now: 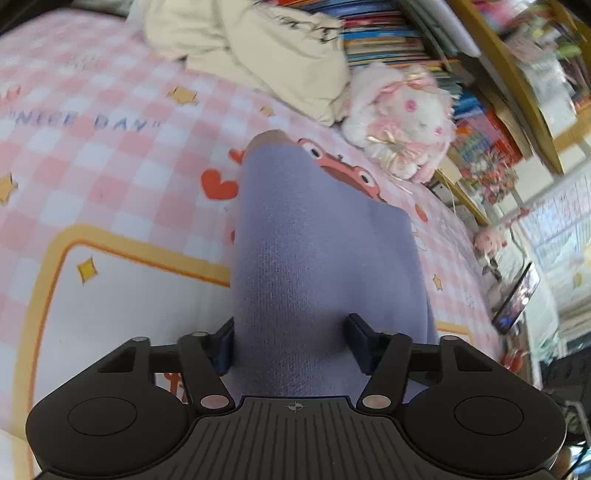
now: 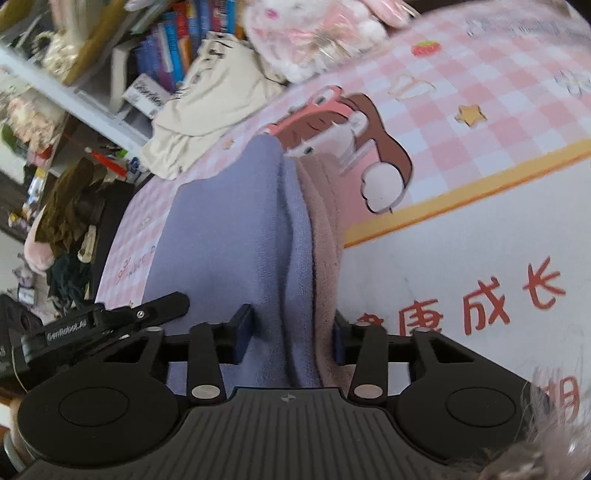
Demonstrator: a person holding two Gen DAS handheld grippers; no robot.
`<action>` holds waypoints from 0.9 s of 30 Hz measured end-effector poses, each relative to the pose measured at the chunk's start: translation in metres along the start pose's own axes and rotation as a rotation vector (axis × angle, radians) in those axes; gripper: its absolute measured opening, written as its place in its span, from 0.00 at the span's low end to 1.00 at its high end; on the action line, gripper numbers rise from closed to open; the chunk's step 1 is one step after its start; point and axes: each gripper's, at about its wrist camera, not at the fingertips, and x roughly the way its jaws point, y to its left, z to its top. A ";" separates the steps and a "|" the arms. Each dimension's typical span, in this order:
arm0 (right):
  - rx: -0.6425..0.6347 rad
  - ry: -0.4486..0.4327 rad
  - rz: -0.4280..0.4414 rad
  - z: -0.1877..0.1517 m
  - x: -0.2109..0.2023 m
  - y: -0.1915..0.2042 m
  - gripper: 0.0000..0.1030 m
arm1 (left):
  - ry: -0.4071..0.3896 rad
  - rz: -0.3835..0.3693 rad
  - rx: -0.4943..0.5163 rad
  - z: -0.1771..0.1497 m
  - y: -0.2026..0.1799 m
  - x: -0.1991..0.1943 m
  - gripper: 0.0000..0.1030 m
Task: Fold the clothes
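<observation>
A lavender garment (image 1: 314, 258) lies bunched lengthwise on the pink checked bed cover (image 1: 110, 166). It fills the gap between the fingers of my left gripper (image 1: 291, 343), which is shut on its near end. In the right wrist view the same lavender garment (image 2: 229, 240) shows a mauve-pink layer (image 2: 325, 229) along its right side. Both layers pass between the fingers of my right gripper (image 2: 291, 336), shut on them. The black body of the left gripper (image 2: 110, 317) is just to the left there.
A cream garment (image 1: 258, 48) is heaped at the far side of the bed, beside a white and pink plush toy (image 1: 402, 118). Bookshelves (image 1: 384, 33) stand behind them. A phone (image 1: 517, 295) is propped past the bed's right edge. The white printed panel (image 2: 480, 240) is bare.
</observation>
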 end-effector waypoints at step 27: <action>-0.236 -0.144 -0.002 0.034 -0.005 0.038 0.29 | -0.143 0.012 0.104 0.041 -0.019 -0.018 0.48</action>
